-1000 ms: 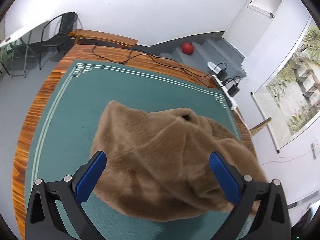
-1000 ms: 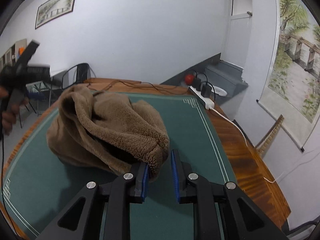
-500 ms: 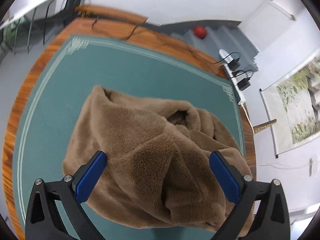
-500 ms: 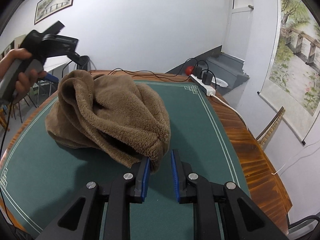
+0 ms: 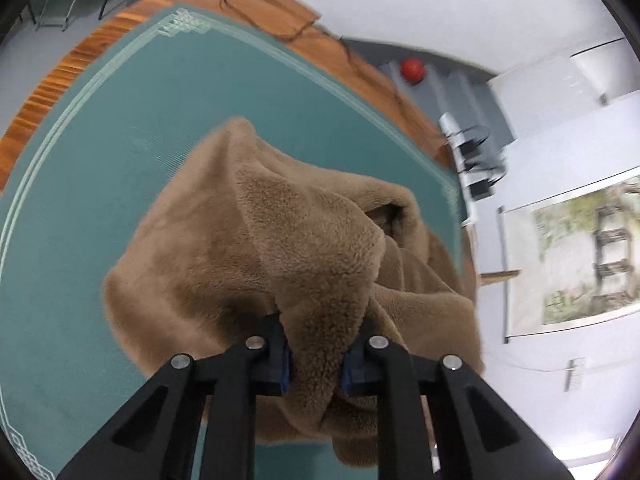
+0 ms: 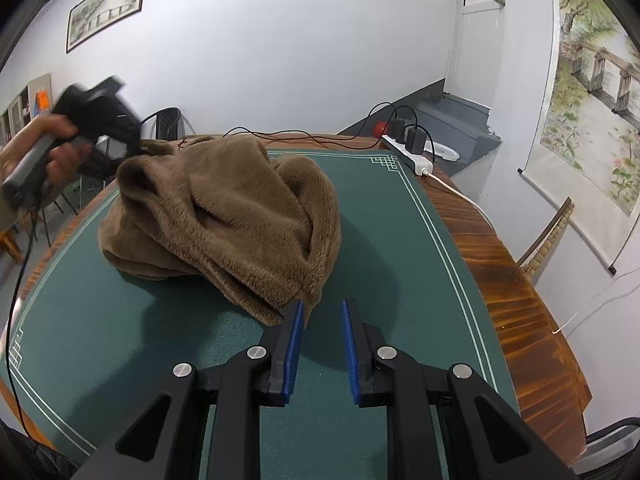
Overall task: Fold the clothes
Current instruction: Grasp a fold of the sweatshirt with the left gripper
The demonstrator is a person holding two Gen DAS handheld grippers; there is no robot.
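A brown fleece garment (image 6: 224, 224) lies bunched on the green table mat (image 6: 360, 240). My left gripper (image 5: 316, 356) is shut on a thick fold of the fleece garment (image 5: 304, 248) and holds that fold lifted. In the right wrist view the left gripper (image 6: 132, 136) shows at the garment's far left corner, blurred, held by a hand. My right gripper (image 6: 320, 344) has its jaws a small gap apart with nothing between them. The garment's near edge touches the outer side of its left finger (image 6: 294, 328).
The wooden table edge (image 6: 516, 280) runs along the right. A white power strip (image 6: 408, 156) with black plugs and cables sits at the far right corner. A red ball (image 5: 413, 70) lies on the floor beyond the table. Chairs stand at the far left.
My left gripper went from wide open above the garment to shut on a fold of it. My right gripper drew back slightly; the garment's hem slipped out from between its fingers.
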